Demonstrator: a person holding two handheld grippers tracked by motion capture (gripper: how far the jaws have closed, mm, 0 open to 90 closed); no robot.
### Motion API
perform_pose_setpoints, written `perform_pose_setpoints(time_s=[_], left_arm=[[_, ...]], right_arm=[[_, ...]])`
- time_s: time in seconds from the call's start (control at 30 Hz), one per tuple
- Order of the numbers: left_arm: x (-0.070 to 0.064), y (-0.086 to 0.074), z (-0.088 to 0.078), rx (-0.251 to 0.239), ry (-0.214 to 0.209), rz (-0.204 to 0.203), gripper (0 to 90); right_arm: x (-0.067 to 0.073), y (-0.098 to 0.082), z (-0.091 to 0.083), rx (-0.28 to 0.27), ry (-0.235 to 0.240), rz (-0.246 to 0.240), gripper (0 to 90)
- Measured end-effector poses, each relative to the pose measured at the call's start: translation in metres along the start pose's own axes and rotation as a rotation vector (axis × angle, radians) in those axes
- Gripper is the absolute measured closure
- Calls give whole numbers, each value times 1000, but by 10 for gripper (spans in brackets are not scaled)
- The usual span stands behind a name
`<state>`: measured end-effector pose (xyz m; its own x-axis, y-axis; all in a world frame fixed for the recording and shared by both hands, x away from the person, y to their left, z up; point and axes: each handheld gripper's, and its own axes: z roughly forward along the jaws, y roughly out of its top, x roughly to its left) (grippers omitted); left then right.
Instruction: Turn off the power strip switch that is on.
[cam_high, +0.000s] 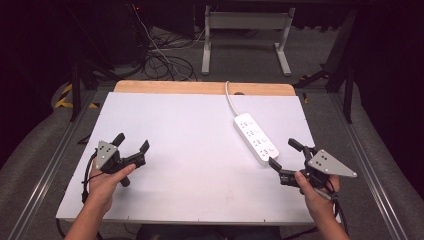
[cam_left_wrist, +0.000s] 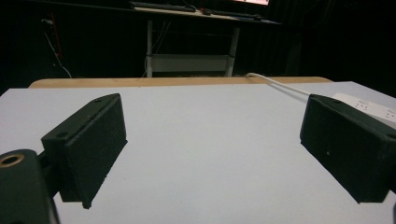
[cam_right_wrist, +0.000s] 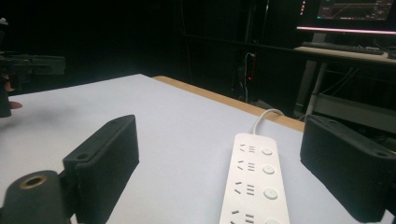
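My right gripper (cam_high: 284, 153), fingers spread wide and empty like my left gripper (cam_high: 131, 142), sits just beside the near end of the power strip (cam_high: 256, 138) on the desk (cam_high: 190, 150): probably light, rigid, slick plastic, best pinched across its narrow sides.

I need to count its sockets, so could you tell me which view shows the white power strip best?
The high view: the whole power strip lies unobstructed. The right gripper view crops its near end; the left gripper view catches one corner behind a jaw.
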<state>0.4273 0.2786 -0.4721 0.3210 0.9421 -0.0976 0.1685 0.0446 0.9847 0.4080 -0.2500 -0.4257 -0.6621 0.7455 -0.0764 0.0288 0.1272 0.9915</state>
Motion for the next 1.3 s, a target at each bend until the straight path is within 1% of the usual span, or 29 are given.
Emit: perform_pose_setpoints(time_s=[0.23,0.5,0.83,0.97,1.3], left_arm=[[0,0,-1,0,1,-2,74],[1,0,-1,1,3,-3,75],[1,0,-1,0,9,-6,72],[1,0,-1,1,9,-6,72],[1,0,0,3,7,-9,73]], right_arm=[[2,0,1,-1,7,-5,100],[1,0,1,1,0,-11,99],[0,-1,1,2,-5,-2,87],[0,0,1,-1,-7,-6,87],[1,-1,0,4,-9,2,86]])
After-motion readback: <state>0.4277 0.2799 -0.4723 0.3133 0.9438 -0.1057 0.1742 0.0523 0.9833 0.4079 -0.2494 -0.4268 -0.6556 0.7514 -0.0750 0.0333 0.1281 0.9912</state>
